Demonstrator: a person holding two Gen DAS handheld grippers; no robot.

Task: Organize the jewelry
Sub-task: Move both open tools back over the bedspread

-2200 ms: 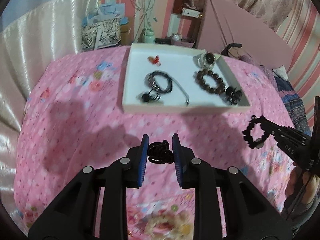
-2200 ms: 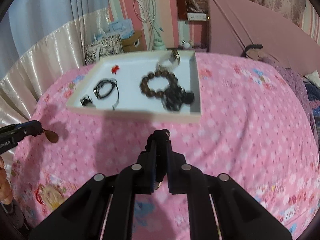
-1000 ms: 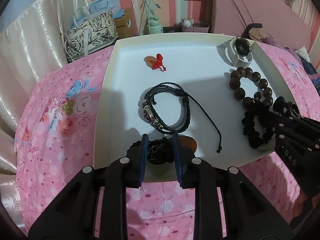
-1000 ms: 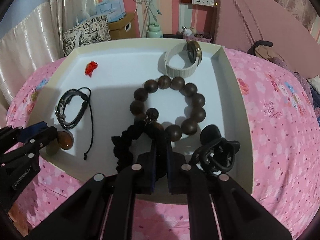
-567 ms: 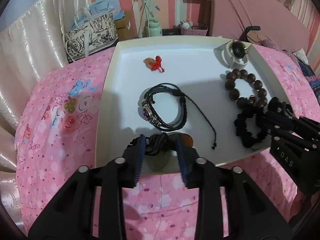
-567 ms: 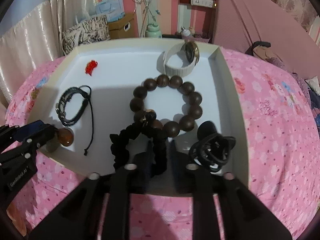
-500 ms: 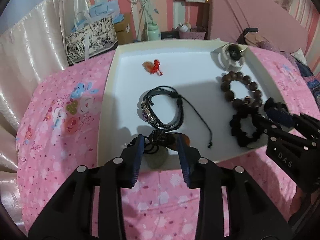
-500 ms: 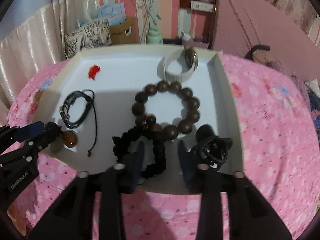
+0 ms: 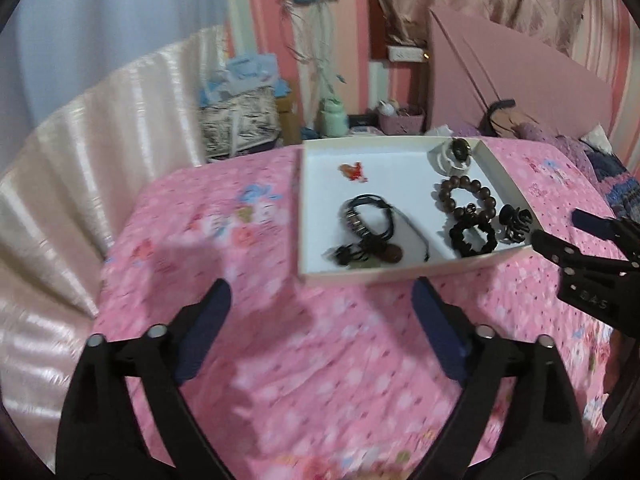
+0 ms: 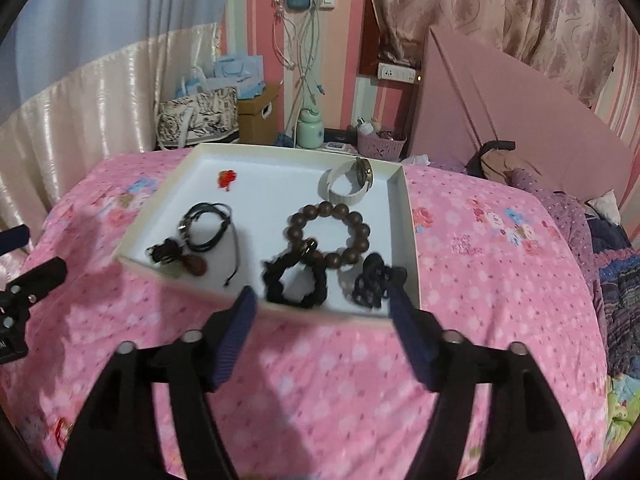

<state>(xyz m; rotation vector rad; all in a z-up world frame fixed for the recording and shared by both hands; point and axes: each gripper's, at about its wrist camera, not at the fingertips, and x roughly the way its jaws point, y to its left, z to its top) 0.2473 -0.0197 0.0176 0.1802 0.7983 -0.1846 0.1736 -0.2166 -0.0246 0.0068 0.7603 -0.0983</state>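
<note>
Left fingers (image 9: 320,300) have just spread wide, nothing between them; right fingers (image 10: 320,304) likewise. Tray (image 10: 404,216) on the bed (image 10: 480,300): pendant (image 10: 196,266) on a limp cord near-left, black scrunchie (image 10: 294,280) near-middle, soft, light; bead bracelet (image 10: 328,236) behind, hard and rounded, probably slippery; pinch across one strand.
</note>
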